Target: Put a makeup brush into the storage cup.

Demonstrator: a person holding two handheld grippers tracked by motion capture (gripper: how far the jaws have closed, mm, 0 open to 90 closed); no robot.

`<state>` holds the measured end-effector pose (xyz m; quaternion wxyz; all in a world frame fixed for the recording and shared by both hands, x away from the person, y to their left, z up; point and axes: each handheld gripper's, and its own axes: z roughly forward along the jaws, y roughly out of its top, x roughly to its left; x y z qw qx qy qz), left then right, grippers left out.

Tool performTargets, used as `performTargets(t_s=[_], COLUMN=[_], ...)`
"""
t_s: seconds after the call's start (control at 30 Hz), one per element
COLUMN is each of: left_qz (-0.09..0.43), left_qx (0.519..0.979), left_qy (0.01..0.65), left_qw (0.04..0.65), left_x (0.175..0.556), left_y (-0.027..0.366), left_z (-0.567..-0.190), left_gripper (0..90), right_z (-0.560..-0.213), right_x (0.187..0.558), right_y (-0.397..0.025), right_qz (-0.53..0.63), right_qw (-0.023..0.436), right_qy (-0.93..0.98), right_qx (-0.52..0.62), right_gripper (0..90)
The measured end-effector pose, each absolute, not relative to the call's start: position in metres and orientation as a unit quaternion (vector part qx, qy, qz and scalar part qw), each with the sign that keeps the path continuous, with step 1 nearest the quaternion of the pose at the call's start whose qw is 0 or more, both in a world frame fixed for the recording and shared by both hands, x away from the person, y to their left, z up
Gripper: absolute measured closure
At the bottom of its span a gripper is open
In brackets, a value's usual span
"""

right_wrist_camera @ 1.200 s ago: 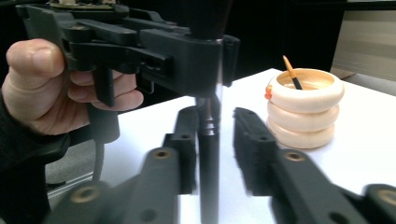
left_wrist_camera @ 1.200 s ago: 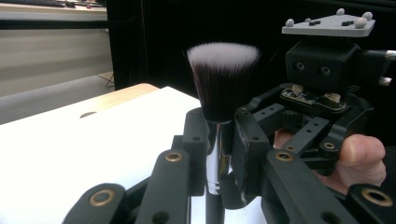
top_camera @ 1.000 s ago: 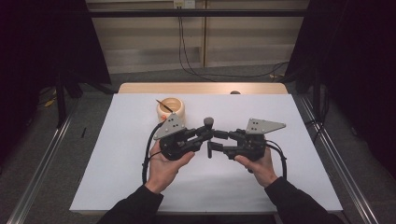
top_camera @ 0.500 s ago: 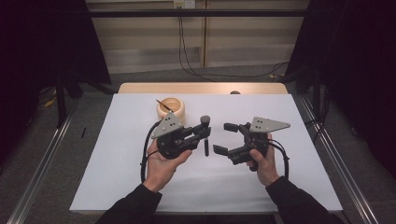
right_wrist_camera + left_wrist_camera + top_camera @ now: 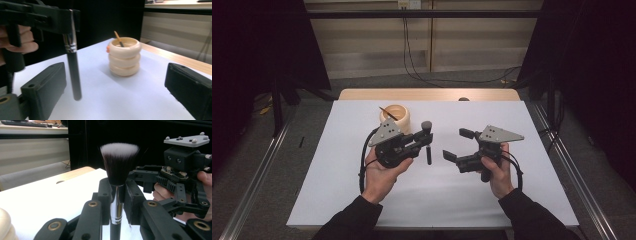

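Left tool [image 5: 426, 142]: I had it clamped on the black-handled makeup brush with a chrome ferrule and white-tipped bristles [image 5: 117, 167], the jaws pinching at the ferrule.
Brush position: it stood upright above the white-covered table [image 5: 337, 200], bristles up, handle hanging free below the jaws; I judged this grip kept the bristles clean and left the handle clear for lowering.
Right tool [image 5: 458, 145]: its jaws stood wide apart, holding nothing, just beside the brush; I judged it was placed clear so as not to knock the handle.
Cream ribbed holder of three stacked rings [image 5: 124, 56]: it stood on the table behind the left tool, with a thin wooden-handled brush [image 5: 118, 38] leaning inside; I judged it the likely destination.
Writing: I could read no brand, label or lettering on the brush, holder or tools.
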<state>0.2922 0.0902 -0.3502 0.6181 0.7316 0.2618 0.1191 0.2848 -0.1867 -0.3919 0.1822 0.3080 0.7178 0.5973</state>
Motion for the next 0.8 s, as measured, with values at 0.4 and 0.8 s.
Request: performTargets(t_s=[0.4,0.8], left_qz=[0.128,0.141], left_qx=[0.729,0.727], left_qy=[0.270,0.282], left_qw=[0.616,0.610], left_x=[0.299,0.308], left_y=[0.102,0.115], left_z=[-0.347,-0.343], left_gripper=[77.5,77.5], right_z=[-0.392,-0.392], right_x=[0.277,0.269], right_y=[-0.203,-0.216], right_qz=[0.598,0.571], right_qw=[0.216,0.228], right_qy=[0.693,0.703], right_qx=[0.339,0.357], right_gripper=[0.0,0.1])
